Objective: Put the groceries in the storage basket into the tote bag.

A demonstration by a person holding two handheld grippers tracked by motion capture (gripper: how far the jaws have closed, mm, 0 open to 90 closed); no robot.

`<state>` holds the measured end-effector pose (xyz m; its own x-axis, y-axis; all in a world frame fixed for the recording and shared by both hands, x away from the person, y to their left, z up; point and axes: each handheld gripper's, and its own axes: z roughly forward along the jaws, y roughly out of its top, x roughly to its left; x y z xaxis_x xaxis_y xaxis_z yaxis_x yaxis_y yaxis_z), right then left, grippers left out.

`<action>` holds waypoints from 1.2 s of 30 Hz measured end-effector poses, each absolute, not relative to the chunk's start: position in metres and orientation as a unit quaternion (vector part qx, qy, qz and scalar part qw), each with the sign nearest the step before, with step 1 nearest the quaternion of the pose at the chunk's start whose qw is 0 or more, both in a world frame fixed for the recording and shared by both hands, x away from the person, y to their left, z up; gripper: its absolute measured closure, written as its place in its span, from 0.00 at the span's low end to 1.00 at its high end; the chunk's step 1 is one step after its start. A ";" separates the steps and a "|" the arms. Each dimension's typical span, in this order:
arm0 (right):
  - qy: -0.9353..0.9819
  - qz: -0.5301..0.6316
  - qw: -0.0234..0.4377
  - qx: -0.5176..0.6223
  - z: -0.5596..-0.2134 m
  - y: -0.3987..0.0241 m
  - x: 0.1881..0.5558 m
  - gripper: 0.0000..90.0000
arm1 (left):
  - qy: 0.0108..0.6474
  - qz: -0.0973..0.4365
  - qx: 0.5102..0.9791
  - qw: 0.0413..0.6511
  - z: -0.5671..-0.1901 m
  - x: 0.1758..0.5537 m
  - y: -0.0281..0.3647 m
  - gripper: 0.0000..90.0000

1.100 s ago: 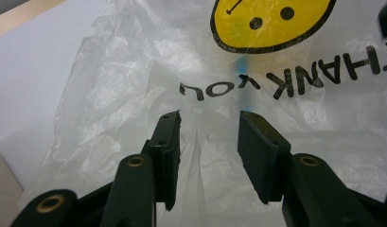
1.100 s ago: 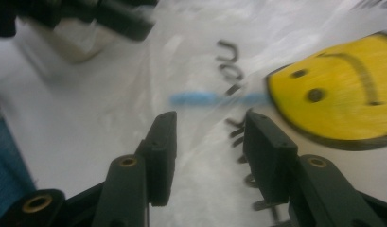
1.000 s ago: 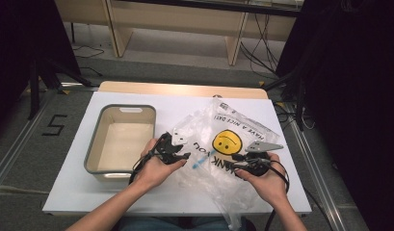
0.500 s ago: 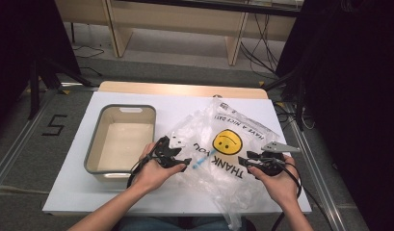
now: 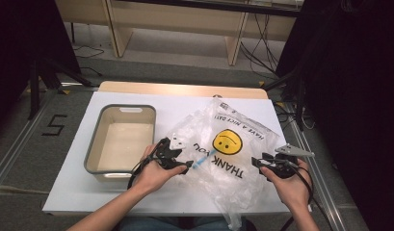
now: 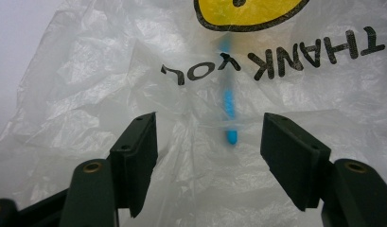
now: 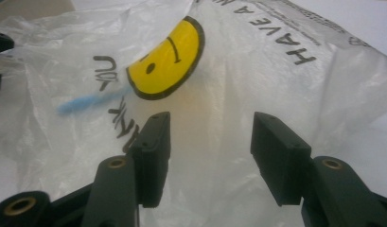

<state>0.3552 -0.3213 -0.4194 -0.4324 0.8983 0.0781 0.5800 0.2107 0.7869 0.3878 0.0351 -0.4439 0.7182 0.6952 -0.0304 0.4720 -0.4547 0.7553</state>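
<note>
While both hands rest on the white bench (image 5: 137, 204), the plastic bag (image 5: 233, 159) lies crumpled betw. them, smiley print up, right of the grey tub (image 5: 96, 156). Left hand-held gripper (image 5: 187, 166): jaws spread, just been opening wider; nothing pinched. Its tips sit at the bag's left edge, over the film; contact w/ film possible, hard to tell. Blue stick-like item (image 6: 229, 120) shows through the bag just ahead of the gap, inside the bag by the look of it. Right hand-held gripper (image 5: 256, 162): jaws also apart, just been opening; bag film beneath the gap, pads not pressing on it. It's at the bag's right edge.
</note>
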 end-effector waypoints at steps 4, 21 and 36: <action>0.744 0.387 0.210 0.502 -0.419 -0.327 0.353 0.54 | 0.346 0.144 0.841 0.389 -0.443 0.387 0.036 0.41; 0.735 0.365 0.192 0.538 -0.432 -0.338 0.348 0.48 | 0.342 0.142 0.844 0.387 -0.445 0.385 0.036 0.42; 0.736 0.327 0.146 0.575 -0.444 -0.340 0.345 0.46 | 0.341 0.145 0.847 0.381 -0.446 0.385 0.035 0.43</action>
